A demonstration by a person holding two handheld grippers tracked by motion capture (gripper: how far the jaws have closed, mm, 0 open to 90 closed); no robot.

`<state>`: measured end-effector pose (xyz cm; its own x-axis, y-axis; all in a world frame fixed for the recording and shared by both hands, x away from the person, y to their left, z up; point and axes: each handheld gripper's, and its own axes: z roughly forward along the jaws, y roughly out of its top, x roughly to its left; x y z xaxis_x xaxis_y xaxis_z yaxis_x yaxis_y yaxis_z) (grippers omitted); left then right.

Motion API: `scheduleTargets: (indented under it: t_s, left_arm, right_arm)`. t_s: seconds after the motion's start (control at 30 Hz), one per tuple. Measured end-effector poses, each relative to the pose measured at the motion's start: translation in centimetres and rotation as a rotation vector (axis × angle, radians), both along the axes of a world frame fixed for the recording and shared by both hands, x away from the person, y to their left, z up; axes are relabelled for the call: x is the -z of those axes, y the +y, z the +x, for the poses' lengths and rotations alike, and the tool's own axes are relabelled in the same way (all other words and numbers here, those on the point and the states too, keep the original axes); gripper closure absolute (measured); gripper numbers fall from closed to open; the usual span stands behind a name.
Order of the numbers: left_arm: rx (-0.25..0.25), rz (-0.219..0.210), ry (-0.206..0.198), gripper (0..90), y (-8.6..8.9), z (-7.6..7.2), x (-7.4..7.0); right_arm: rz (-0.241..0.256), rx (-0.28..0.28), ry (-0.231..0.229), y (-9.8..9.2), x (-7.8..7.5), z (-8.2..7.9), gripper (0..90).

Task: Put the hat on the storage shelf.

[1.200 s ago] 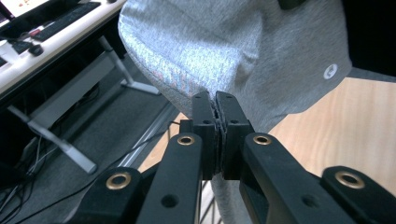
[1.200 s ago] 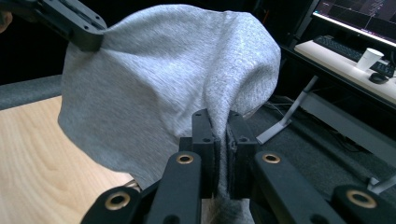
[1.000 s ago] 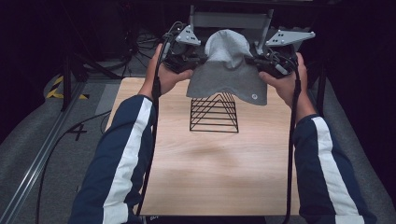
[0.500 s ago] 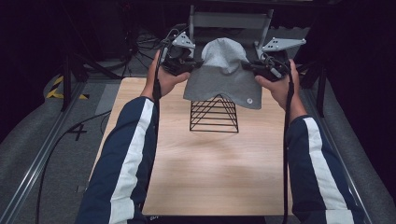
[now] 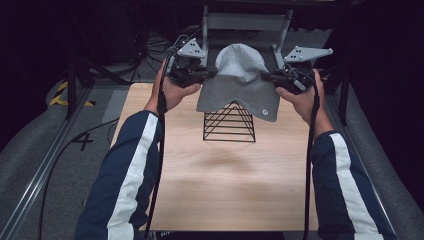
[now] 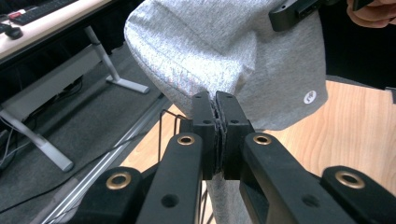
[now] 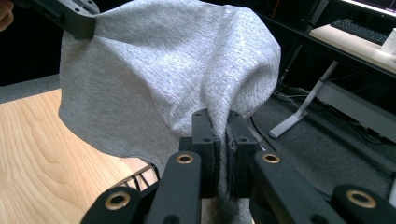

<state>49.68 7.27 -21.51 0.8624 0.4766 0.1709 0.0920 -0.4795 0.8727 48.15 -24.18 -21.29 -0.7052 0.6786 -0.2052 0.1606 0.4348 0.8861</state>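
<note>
While both grippers pinched opposite edges of the hat (image 5: 239,80), left gripper (image 5: 204,75) and right gripper (image 5: 267,76) held it above the rack (image 5: 229,122).

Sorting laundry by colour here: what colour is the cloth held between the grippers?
Heathered light grey cloth, with a small white round mark; the weave shows best in the right gripper view.

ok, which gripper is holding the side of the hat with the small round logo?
The right gripper: the white logo sits on the grey hat below it, opposite the left gripper.
</note>
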Motion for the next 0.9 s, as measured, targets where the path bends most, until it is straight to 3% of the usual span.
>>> scheduleTargets:
  t_s: [0.17, 0.37, 0.43, 0.53, 0.7, 0.9]
  left_arm:
    - [0.006, -0.031, 0.002, 87.8, 0.7, -0.2, 0.4]
    - [0.001, 0.025, 0.004, 87.7, 0.7, 0.3, 1.5]
    - [-0.005, 0.009, 0.019, 87.7, 0.8, 0.6, 2.2]
    - [-0.018, 0.036, 0.036, 87.7, 0.7, 1.1, 3.7]
    - [-0.014, 0.073, 0.066, 87.7, 0.1, 1.4, 6.3]
    - [-0.015, 0.086, 0.114, 87.6, -0.2, 1.8, 9.7]
  right_arm:
    - [-0.002, -0.007, -0.005, -0.4, 0.3, -0.4, 84.8]
    - [-0.016, -0.013, 0.010, -0.4, 1.4, -0.2, 84.8]
    - [-0.031, -0.011, 0.016, -0.2, 2.1, -0.1, 84.7]
    - [-0.016, -0.009, 0.027, -0.3, 2.9, 0.2, 84.8]
    - [-0.047, -0.009, 0.059, -0.1, 4.7, 0.6, 84.7]
    - [-0.074, -0.012, 0.107, 0.1, 8.1, 1.2, 84.7]
